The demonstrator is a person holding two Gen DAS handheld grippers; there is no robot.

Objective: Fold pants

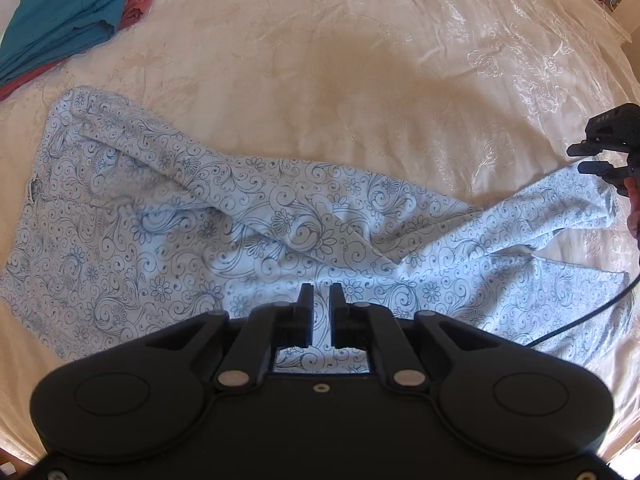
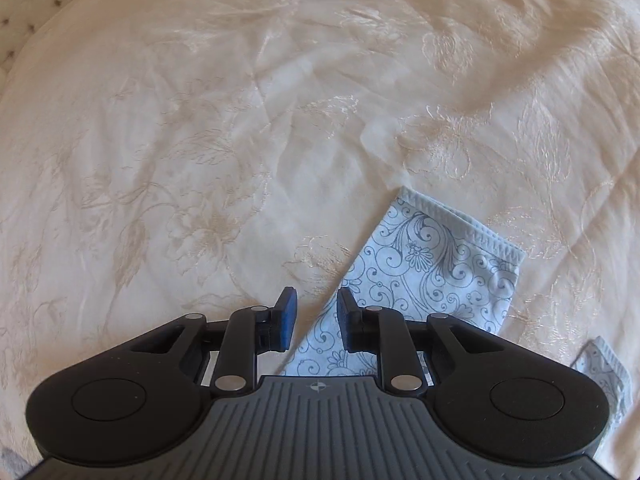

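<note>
1. Left wrist view: nearest the cam is the left gripper point(image 1: 320, 300), low over the pants point(image 1: 256, 216). Its fingers stand narrow, a thin gap between them, and nothing is pinched; printed cloth shows through the gap.
2. Pants lie crumpled across the bedspread point(image 1: 320, 60), waist part to the left of the left gripper, the two legs going off to the right, one lying partly over the other w/ big creases.
3. Far right of the pants, the right gripper point(image 1: 592, 158) sits just at a leg end; from here I cannot tell if it touches the cloth.
4. Beyond the waist part, at the far left, a teal and red stack of folded clothes point(image 1: 68, 16).
5. Right wrist view: right gripper point(image 2: 314, 300) has fingers moderately apart, holding nothing. Leg cuff point(image 2: 452, 256) lies flat just right of its tips; a 2nd cuff peeks at the edge.
6. Step, I judge: still straightening, no fold made yet. Next move prob. needs the right gripper to close on the cuff hem and the left on the mid cloth, then pull the legs flat.
7. Surface is a soft cream embroidered bedspread, wrinkled; sunlight comes in.
</note>
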